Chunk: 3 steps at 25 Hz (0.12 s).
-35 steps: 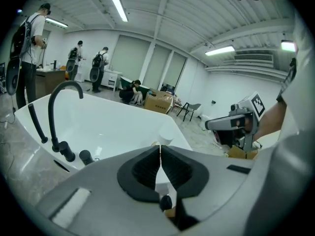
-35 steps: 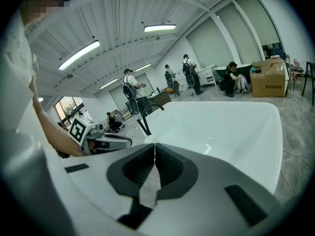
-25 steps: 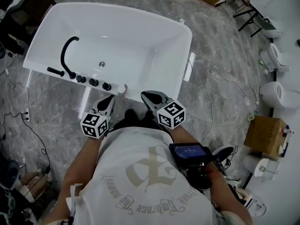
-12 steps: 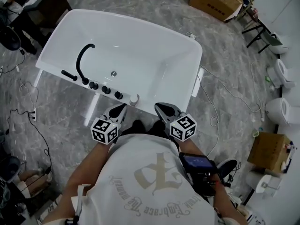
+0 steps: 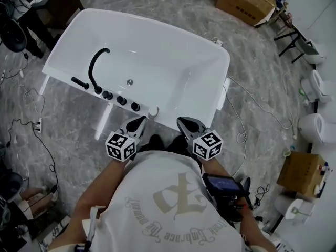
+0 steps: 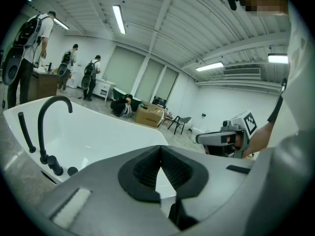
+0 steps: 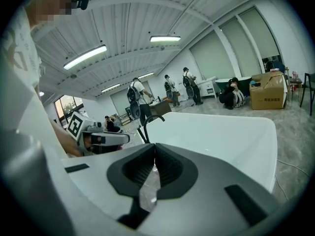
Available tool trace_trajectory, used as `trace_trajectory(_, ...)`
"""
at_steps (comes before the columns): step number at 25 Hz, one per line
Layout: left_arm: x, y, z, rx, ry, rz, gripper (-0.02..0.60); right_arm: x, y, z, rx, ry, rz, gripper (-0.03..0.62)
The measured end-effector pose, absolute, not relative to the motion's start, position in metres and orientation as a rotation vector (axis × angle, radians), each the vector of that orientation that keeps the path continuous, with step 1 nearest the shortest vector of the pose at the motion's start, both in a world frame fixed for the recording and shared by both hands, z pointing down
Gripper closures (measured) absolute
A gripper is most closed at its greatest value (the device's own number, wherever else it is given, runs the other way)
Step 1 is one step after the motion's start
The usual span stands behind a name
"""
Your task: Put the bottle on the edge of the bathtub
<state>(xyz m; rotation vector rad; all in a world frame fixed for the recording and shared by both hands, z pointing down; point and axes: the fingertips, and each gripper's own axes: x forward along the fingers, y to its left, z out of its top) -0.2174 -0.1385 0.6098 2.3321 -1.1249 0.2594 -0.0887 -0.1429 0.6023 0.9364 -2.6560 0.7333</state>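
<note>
We judge the task to be as good as done. The bottle (image 5: 153,112), a small pale thing, stands upright on the near edge of the tub (image 5: 173,62), just past the last of the black knobs (image 5: 121,100) that run along that edge from the curved faucet (image 5: 96,67). Nothing is touching it. Our left gripper (image 5: 139,122) hangs short of the edge, near the bottle and a little to its left, and its own view shows the jaws clenched tip to tip with nothing between them, only the white tub and the floor beyond. Our right gripper (image 5: 182,122) hangs at much the same height on the other side, a little farther from the bottle. Its jaws are likewise pressed together and empty; what shows through the gap behind the pads looks like the tub's rim or the floor, not a held thing. Both grippers sit close in front of our body. From the head view the bottle is too small for us to tell how squarely it sits on the rim, so all that seems left is to check that it rests steady there.
</note>
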Motion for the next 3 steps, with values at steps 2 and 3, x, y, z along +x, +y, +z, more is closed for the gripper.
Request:
trace_trajectory(2,-0.2160,-0.1382,0.6123,2.333,-1.113,0.261,0.575,-0.0881,-0.1436,0.6056,0.946,-2.644,0.733,0.588)
trace_trajectory(3,-0.2154,-0.1379,0.6137,2.332,-1.106,0.261,0.575,-0.0879,-0.1438,0.6072,0.950,-2.639,0.733,0.588)
